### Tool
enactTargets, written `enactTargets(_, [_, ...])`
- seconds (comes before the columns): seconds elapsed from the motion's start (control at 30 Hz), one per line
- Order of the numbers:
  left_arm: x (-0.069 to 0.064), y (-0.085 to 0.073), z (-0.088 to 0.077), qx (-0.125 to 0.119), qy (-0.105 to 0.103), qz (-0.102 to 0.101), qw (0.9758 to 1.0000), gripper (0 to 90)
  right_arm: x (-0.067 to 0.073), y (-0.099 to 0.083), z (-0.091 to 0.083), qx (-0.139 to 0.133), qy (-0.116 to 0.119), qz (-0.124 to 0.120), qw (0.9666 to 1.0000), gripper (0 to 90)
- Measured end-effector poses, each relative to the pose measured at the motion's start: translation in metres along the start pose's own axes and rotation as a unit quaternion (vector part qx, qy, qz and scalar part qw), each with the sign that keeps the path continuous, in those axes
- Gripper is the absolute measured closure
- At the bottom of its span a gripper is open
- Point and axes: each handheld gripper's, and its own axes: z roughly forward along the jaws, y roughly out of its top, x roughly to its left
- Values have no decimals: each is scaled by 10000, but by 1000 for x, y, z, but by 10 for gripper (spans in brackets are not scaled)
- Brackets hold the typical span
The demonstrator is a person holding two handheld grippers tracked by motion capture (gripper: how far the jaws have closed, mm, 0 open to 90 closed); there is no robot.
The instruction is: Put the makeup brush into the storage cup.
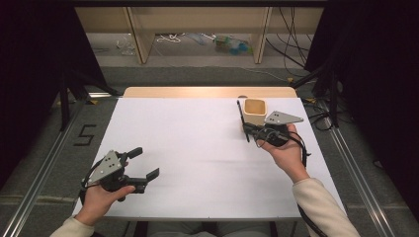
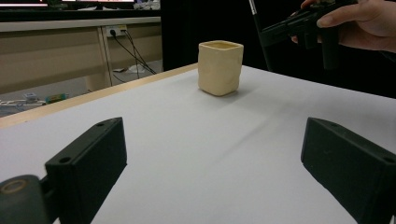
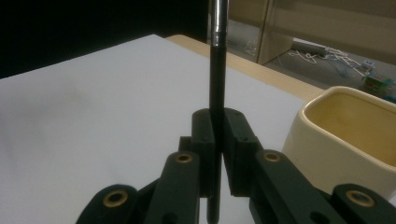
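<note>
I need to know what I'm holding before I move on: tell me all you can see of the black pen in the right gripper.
The pen is a slim, straight black rod with a silvery metal band near its upper part; its tip is out of frame. It stands about upright, clamped between the fingers of the right gripper, its lower end poking below them. It is held above the white table, just beside the cream cup, not inside it and seemingly not touching it.
</note>
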Motion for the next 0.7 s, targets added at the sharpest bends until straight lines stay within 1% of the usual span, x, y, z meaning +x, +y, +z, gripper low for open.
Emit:
enactTargets(0.03, [0,0,0,-2,3,-3,10000,65,0,0,0,-72,-89,32,9999,843])
enactTargets(0.1, [0,0,0,6,8,-2,10000,65,-1,0,-1,-60,-62,37,10000,843])
enactTargets(0.2, [0,0,0,-2,3,1,10000,65,-2,0,-1,-106,-89,58,9999,844])
enactTargets(0.4, [0,0,0,3,1,4,10000,65,-3,0,-3,-129,-183,80,9997,844])
enactTargets(0.47, [0,0,0,4,14,-2,10000,65,-4,0,-2,-230,-201,103,9995,843])
enactTargets(0.5, [0,0,0,5,12,1,10000,66,-4,0,-4,-174,-209,112,9996,843])
enactTargets(0.57, [0,0,0,4,14,-1,10000,66,-5,-1,-3,-252,-231,143,9993,844])
enactTargets(0.7, [0,0,0,4,10,-1,10000,66,-6,-1,-4,-266,-273,150,9992,843])
